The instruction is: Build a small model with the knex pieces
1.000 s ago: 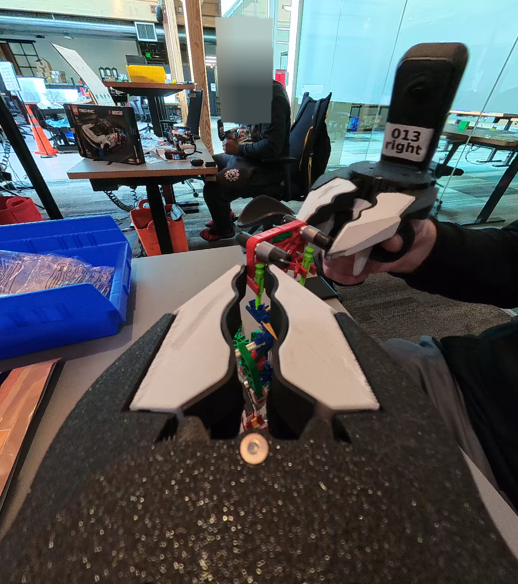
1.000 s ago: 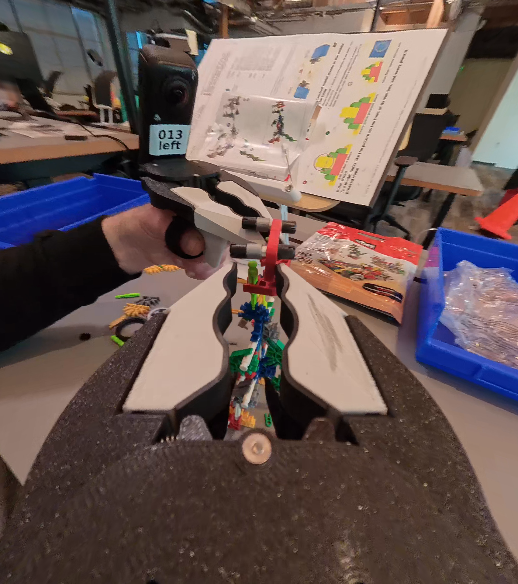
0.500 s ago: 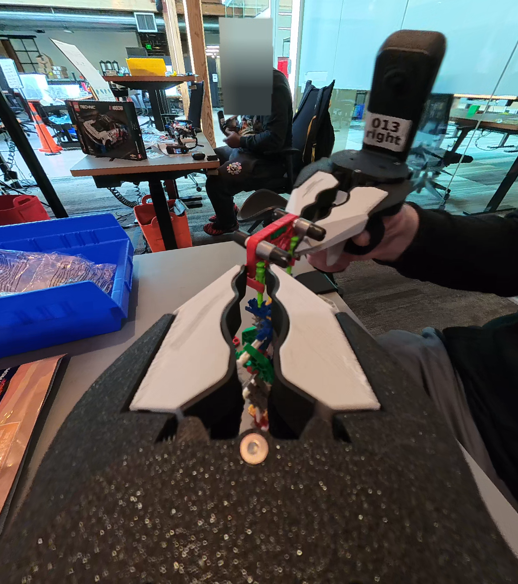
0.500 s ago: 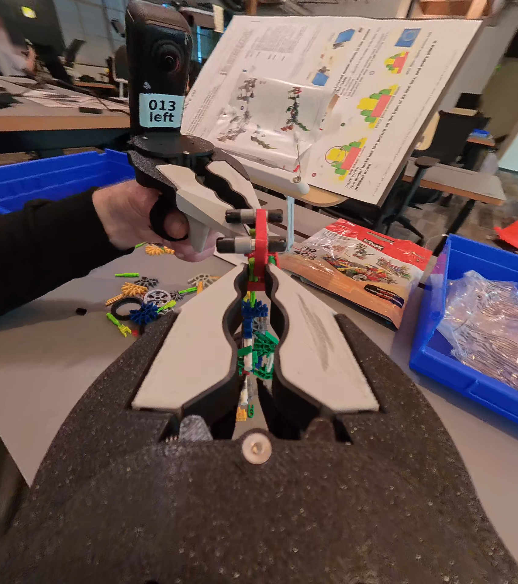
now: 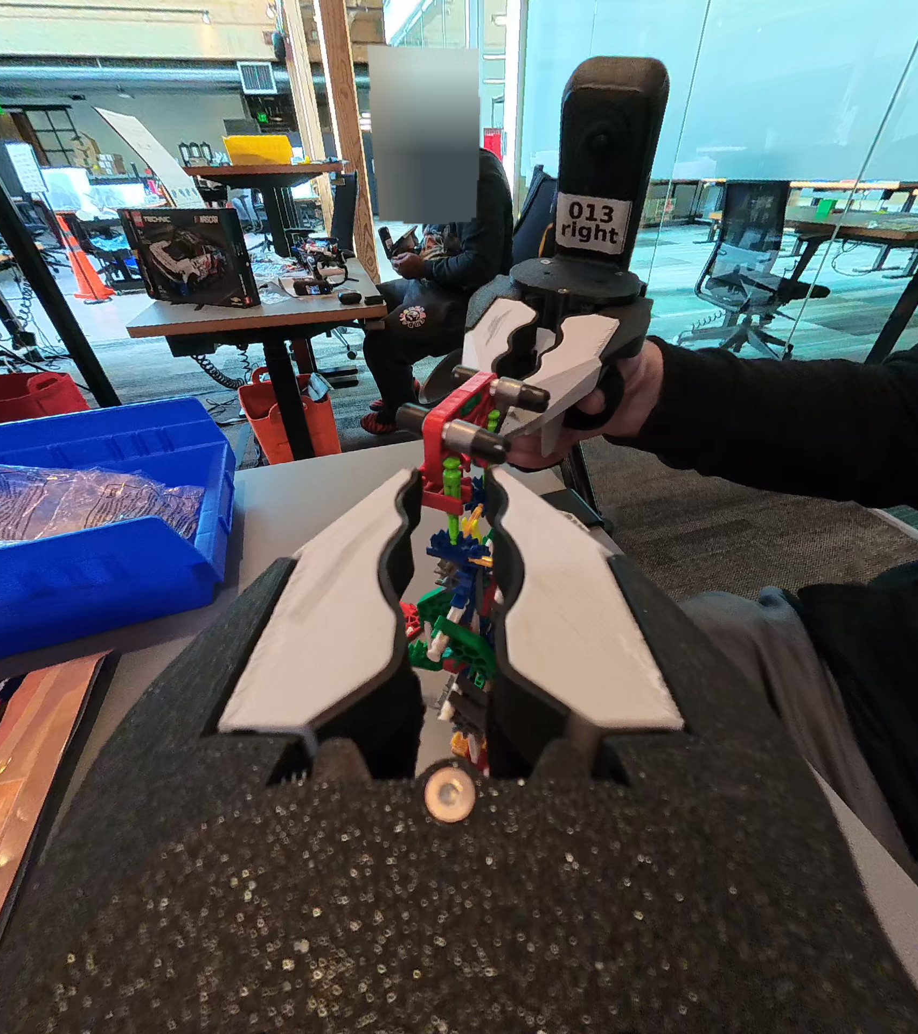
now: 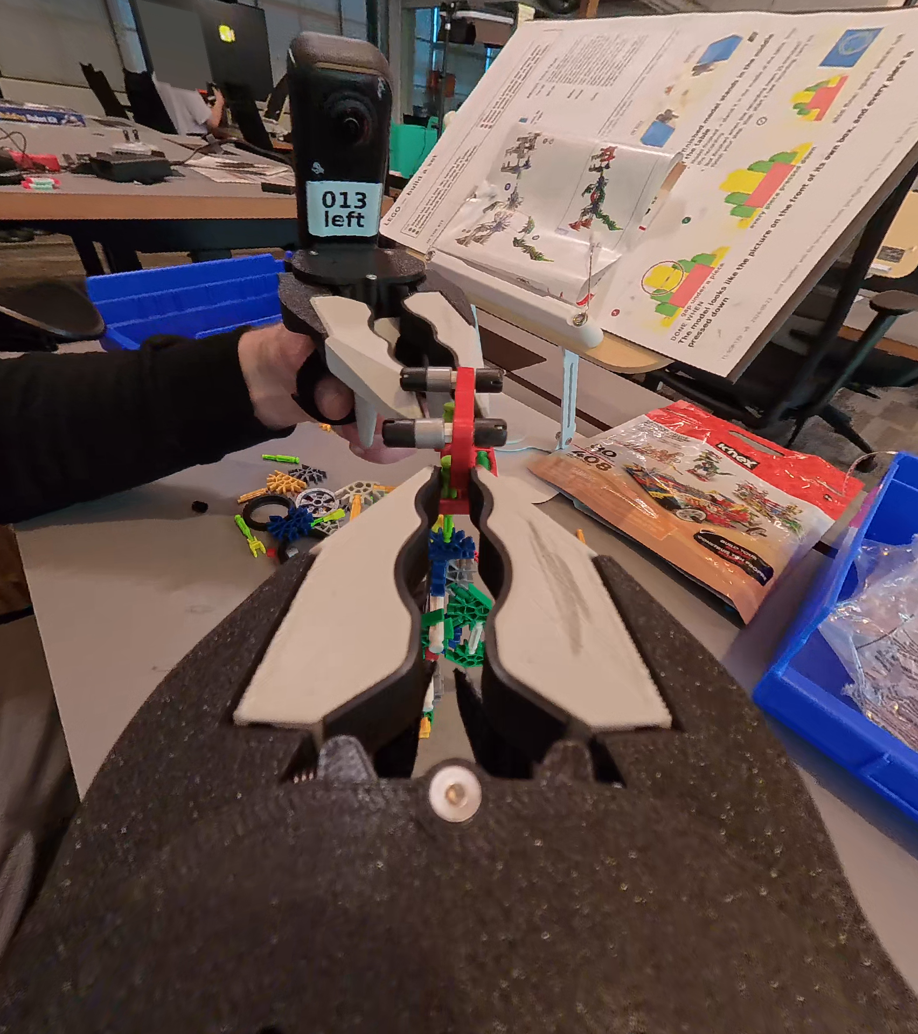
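Jaws of both the left gripper and right gripper are clenched from opposite sides on one multicoloured rod-and-connector model, held above the desk (loose pieces lie unused left of the right jaws).

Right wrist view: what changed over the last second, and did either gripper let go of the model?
No release. Both the left gripper and right gripper stay shut on the rod-and-connector model. The pair rose slightly off the table, uncovering the loose pieces. The parts bag and blue bin stayed put.
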Demonstrator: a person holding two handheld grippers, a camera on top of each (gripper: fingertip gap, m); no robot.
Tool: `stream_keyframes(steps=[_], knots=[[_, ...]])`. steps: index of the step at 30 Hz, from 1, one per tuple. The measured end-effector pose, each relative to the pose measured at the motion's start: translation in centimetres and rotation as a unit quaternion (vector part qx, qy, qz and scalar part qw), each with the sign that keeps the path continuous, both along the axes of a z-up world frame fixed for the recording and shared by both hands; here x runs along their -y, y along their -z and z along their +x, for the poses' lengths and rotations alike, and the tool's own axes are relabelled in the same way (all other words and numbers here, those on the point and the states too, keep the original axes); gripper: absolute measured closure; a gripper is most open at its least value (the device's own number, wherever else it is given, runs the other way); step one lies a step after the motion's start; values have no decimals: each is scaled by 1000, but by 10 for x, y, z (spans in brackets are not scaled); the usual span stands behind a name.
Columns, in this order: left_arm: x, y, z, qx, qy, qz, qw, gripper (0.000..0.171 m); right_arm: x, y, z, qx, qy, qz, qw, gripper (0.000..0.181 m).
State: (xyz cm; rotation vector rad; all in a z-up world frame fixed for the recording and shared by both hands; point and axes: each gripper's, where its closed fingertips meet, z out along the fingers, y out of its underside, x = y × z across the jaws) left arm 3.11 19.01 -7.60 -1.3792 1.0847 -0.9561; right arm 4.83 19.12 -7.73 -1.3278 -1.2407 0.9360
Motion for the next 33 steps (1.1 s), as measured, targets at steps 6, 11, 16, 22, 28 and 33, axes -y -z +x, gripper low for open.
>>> stream_keyframes(steps=[6,11,16,22,28,33], knots=[[-2,-4,0,30,7,-1,1000,162,-1,0,0,-1,-15,-3,1000,174],[-3,-4,1,32,7,-2,999,163,-2,0,0,-4,-21,-10,1000,174],[-1,-3,1,32,13,-4,999,160,-2,0,1,-4,-25,-14,1000,174],[1,-2,1,20,15,9,1000,152,-3,0,1,-4,-30,-17,999,174],[-3,-2,0,36,12,6,999,163,-3,1,0,1,-34,-17,999,174],[-5,-2,0,46,11,-1,999,163,-6,0,0,-5,-17,-8,1000,173]])
